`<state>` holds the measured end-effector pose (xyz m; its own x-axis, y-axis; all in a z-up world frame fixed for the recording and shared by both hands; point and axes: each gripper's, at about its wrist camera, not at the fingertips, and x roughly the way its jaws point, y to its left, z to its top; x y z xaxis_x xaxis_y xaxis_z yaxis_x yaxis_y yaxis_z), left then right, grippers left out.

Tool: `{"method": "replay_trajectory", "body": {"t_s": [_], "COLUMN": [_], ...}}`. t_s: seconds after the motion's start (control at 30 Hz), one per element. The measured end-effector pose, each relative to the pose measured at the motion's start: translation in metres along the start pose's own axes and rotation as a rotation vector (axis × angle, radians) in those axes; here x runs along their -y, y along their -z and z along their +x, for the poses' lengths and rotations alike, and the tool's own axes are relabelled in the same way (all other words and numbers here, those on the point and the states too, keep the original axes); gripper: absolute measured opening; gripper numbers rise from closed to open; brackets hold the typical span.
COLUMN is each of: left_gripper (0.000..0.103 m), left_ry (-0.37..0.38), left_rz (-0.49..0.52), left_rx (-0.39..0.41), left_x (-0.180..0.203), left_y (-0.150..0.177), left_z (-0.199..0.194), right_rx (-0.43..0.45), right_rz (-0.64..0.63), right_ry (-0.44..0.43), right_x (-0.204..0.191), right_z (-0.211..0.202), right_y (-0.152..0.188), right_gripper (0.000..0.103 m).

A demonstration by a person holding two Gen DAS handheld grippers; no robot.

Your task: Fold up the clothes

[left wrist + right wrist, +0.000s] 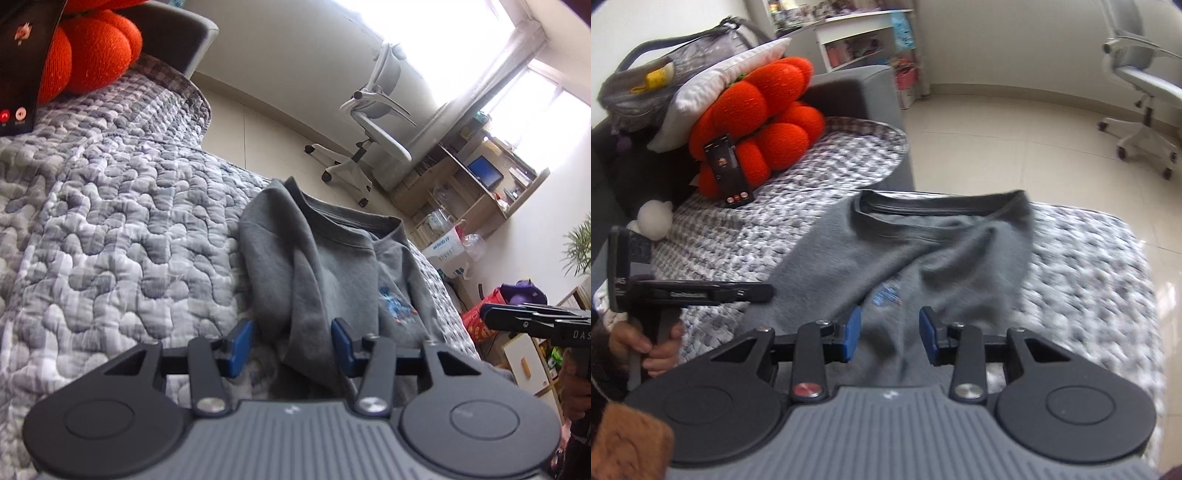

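Note:
A grey sweatshirt [332,269] lies partly folded on the quilted bed cover [129,229], its collar at the far end and a small blue print on its chest. One sleeve is laid over the body. My left gripper [291,343] hovers over the near edge, open, with the folded sleeve below the gap and its blue pads [242,343] off the cloth. My right gripper [891,332] is open too, over the sweatshirt [923,251] near the blue print, with nothing pinched. Each gripper shows in the other's view: the right gripper [535,321], and the left gripper [713,291] held by a hand [653,347].
Orange cushions [764,122] with a phone [727,166] leaning on them sit at the bed's head, beside a white pillow and a bag. A white office chair [373,122] stands on the tiled floor beyond the bed edge. Shelves and boxes line the wall.

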<state>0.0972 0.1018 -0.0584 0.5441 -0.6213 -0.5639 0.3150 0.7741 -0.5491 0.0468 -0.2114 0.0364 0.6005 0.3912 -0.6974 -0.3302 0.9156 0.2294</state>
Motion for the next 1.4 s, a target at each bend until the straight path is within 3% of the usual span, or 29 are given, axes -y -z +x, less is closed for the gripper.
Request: {"method": "replay_trajectory", "body": {"t_s": [0.3,0.57,0.83,0.93,1.07,1.23,1.4], "left_gripper": [0.038,0.036,0.036,0.037,0.037,0.043,0.051], "left_ry": [0.044,0.094,0.122,0.093,0.013,-0.13,-0.23], "left_rz": [-0.016,0.051,0.148,0.18,0.237,0.241,0.202], "left_rx": [0.064,0.088,0.027,0.015,0.009,0.011,0.076], "left_x": [0.002,0.032,0.072,0.082,0.096,0.107,0.103], "left_y": [-0.003,-0.005,0.001,0.005,0.008,0.007,0.012], "left_z": [0.017,0.024,0.053,0.059,0.052,0.028,0.006], "right_rx": [-0.002,-0.003,-0.032,-0.06,-0.097,-0.095,-0.071], "right_rz": [-0.06,0.022,0.066,0.048,0.006,-0.036,-0.107], "right_ry": [-0.233,-0.449,-0.423,-0.384,-0.349,-0.354,-0.378], "right_x": [-0.029,-0.026,0.011,0.023,0.036,0.055,0.072], "right_z": [0.079,0.13,0.138,0.144,0.154,0.148,0.131], "right_y": [-0.052,-0.073,-0.065,-0.062,-0.056,-0.056,-0.057], "right_gripper": [0.039,0.039,0.039,0.037,0.009,0.003,0.003]}}
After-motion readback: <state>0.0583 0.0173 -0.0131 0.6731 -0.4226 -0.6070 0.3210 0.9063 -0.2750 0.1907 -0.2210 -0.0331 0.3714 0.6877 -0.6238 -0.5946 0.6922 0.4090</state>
